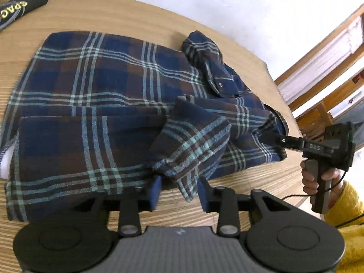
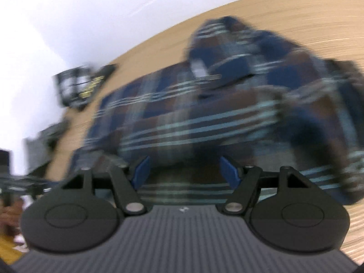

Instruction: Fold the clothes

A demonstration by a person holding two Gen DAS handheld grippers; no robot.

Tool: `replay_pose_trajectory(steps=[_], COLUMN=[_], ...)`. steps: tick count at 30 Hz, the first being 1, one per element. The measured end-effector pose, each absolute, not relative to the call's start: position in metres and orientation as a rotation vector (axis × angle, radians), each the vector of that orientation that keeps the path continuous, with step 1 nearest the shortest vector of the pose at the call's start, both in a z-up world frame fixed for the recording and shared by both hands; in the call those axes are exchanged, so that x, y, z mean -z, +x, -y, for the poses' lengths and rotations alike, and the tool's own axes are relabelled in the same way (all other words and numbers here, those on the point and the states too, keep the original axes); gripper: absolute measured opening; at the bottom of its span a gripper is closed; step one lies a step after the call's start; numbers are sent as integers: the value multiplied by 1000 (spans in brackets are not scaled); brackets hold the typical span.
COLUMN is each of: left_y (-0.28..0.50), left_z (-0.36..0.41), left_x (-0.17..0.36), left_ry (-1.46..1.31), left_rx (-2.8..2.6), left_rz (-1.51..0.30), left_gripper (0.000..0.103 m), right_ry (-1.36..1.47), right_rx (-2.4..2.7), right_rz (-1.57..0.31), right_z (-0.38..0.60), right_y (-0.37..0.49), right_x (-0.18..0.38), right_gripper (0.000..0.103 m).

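while right view blurs, left shows plaid shirt (image 1: 102, 86) sharply.

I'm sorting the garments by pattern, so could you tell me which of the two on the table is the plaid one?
The plaid shirt, spread before both grippers; the other, a black garment at the far left corner, is plain with yellow lettering.
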State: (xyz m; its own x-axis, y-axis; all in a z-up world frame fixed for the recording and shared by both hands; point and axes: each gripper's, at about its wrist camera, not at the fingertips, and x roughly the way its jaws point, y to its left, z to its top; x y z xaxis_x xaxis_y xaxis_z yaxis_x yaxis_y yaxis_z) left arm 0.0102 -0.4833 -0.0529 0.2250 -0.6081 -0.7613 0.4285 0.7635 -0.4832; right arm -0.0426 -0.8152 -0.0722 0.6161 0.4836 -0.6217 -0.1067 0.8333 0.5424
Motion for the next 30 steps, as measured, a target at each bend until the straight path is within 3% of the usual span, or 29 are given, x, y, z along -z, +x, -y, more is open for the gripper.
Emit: replay_pose_trajectory(steps=[6,10,12,13,14,15,18,22,24,26,28,30], left_y=[-5,2,13,17,20,21,21,26,30,36,44,50], left_z=[485,495,505,510,513,514,510,500,499,495,489,477], left_x=[55,70,82,84,82,74,24,-32,-35,-16,10,38], left_ry=[-124,-143,-140,-125,-112,-104,-60,-8,69,144,198,172], left_rx=[779,810,806,801,807,827,899,945,922,861,793,744], left_rz=[-1135,-1114,-1124,-1132,-1121,-1088,-910,-727,-718,-783,-880,-996], left_gripper=[45,47,43,28,28,28,29,47,48,49,48,45], right_ry=[289,151,94,80,84,113,338,547,567,561,543,501], right_rx=[-621,-725,-752,-756,-760,-746,-644,-555,-499,-475,-460,-455], right_rz=[-827,-980,-1044,-1053,-1058,-1064,-965,-698,-618,-660,-765,-931], right_z=[741,700,688,686,686,690,712,743,742,726,706,685], right_y=[-7,34,37,35,31,29,23,-15,-34,-40,-38,-26], right_x=[59,68,72,73,72,68,40,-13,-23,-7,19,52], right_gripper=[70,69,70,59,49,32,28,28,30,35,56,57])
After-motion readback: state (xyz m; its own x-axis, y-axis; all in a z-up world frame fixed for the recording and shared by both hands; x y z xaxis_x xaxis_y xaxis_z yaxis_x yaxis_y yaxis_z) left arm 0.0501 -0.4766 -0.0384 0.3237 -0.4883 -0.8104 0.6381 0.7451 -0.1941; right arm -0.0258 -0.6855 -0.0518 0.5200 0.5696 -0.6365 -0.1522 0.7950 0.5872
